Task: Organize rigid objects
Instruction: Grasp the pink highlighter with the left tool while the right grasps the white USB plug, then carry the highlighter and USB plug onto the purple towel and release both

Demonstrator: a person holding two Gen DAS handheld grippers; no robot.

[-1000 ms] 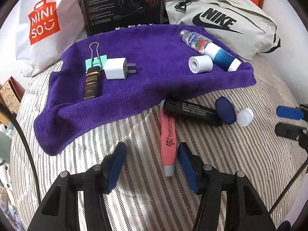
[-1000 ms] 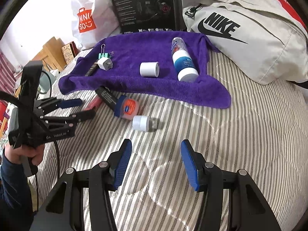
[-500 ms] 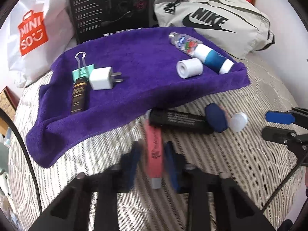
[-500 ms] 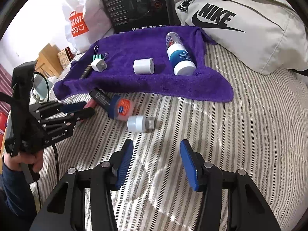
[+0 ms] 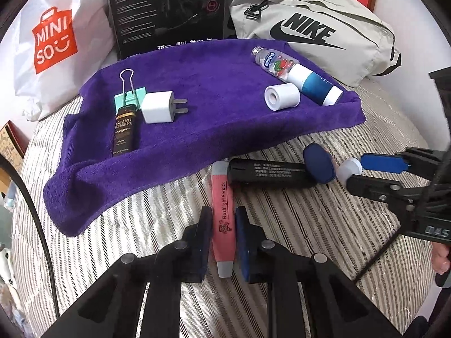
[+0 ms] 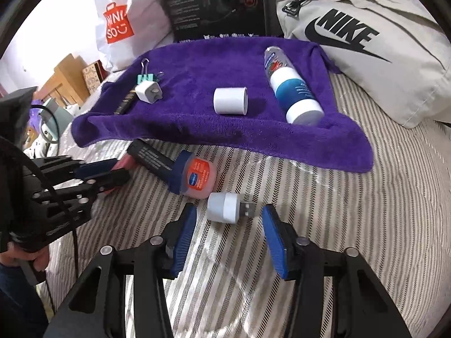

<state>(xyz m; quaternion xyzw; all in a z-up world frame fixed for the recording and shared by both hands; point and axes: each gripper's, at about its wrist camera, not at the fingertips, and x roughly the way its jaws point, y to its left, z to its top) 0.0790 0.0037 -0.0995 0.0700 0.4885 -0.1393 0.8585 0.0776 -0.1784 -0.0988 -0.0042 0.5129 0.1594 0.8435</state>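
A: What has the left gripper point(image 5: 223, 229) got?

B: Its two blue pads are pressed against the sides of the pink flashlight point(image 5: 222, 217), the one lettered "Flashlight"; the tube lies on the striped bedcover point(image 5: 296, 225) with its grey end toward the camera and its far end at the edge of the purple towel point(image 5: 214, 104)

A: And the right gripper point(image 6: 227, 235)?

B: Spread wide and holding nothing; the small white USB plug point(image 6: 225, 207) lies on the cover between its fingertips, metal connector pointing right, neither pad touching it

A: What sits near that plug?

B: Just beside it to the left, the Vaseline jar point(image 6: 196, 176), blue lid and red label, on its side; it rests against the end of the black cylinder point(image 6: 150, 157) with white print, which runs back toward the towel's edge; the cylinder's other end touches the flashlight in the left wrist view

A: And on the towel?

B: At the left, a teal binder clip point(image 5: 129, 95), a white wall charger point(image 5: 157, 107) with its prongs pointing right, and a dark "Grand Reserve" bottle point(image 5: 123, 131), all close together; at the right, a white roll point(image 5: 282, 96) on its side and a white and blue bottle point(image 5: 313, 83) with a clear neck, lying down

A: Behind it all?

B: A Miniso bag point(image 5: 53, 42), a black box point(image 5: 166, 8) and a grey Nike bag point(image 5: 310, 31)
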